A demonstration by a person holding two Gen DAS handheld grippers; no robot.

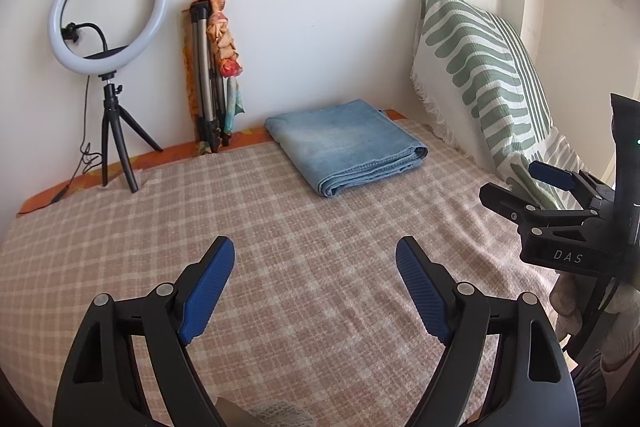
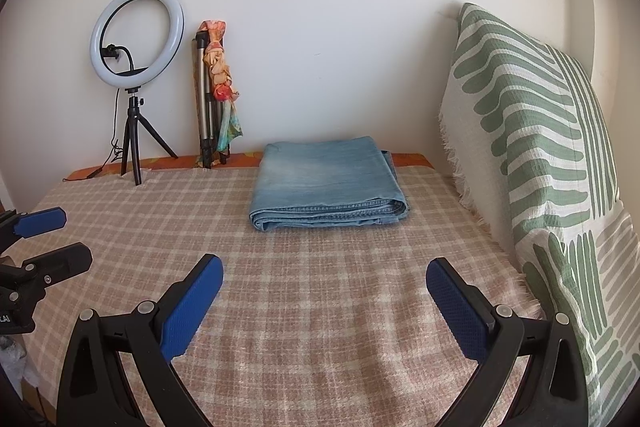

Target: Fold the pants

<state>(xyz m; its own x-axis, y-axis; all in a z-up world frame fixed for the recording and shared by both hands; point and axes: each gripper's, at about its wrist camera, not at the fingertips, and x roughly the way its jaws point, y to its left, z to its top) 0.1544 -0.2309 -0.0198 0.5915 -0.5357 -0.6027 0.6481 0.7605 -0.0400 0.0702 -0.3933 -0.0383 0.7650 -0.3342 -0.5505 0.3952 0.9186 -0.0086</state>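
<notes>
Folded jeans [image 2: 326, 183] lie well ahead of the left gripper [image 1: 316, 279] and right gripper [image 2: 324, 307], both spread wide and empty; judged complete, so keep clear.

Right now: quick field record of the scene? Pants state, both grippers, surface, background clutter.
pants: blue denim pants, folded into a flat stack, lying near the far edge of the bed
left gripper: open, empty, apart from the pants
right gripper: open, empty, apart from the pants
surface: checked blanket
right side: green-patterned cushion propped upright
back wall: ring light on a small tripod; folded tripod with a scarf
</notes>
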